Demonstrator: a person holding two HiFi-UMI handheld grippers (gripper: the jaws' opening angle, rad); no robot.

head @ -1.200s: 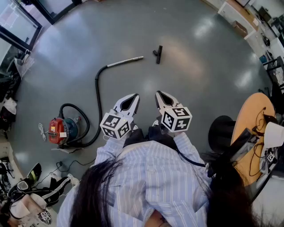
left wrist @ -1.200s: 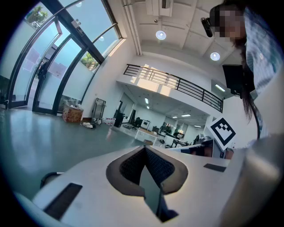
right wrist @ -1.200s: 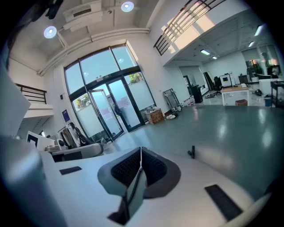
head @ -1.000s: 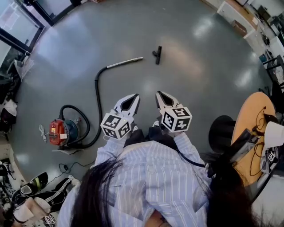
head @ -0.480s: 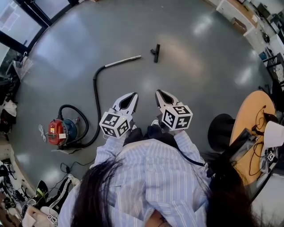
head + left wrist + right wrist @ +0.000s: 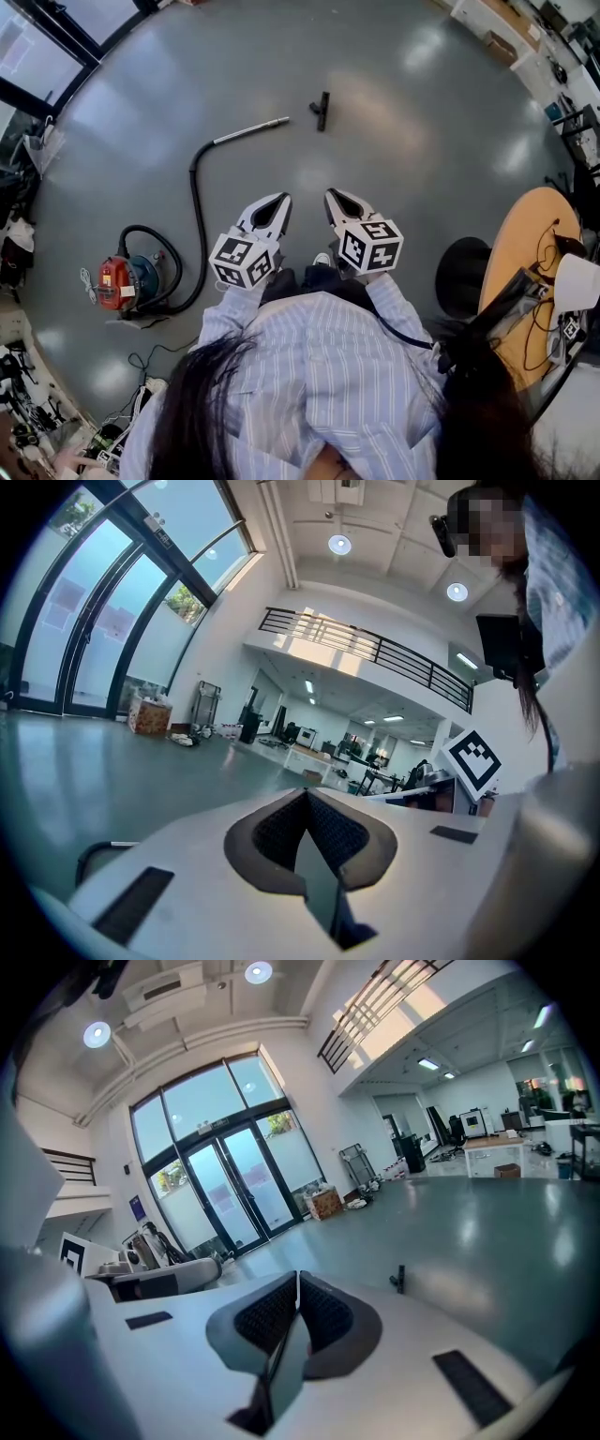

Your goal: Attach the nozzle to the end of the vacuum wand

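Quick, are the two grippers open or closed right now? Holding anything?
Left gripper: closed, holding nothing.
Right gripper: closed, holding nothing.

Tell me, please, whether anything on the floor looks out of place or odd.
The black nozzle lies loose on the grey floor, apart from the metal end of the wand and not attached to it. The hose curves away to the red vacuum cleaner. Nothing looks spilled or broken.
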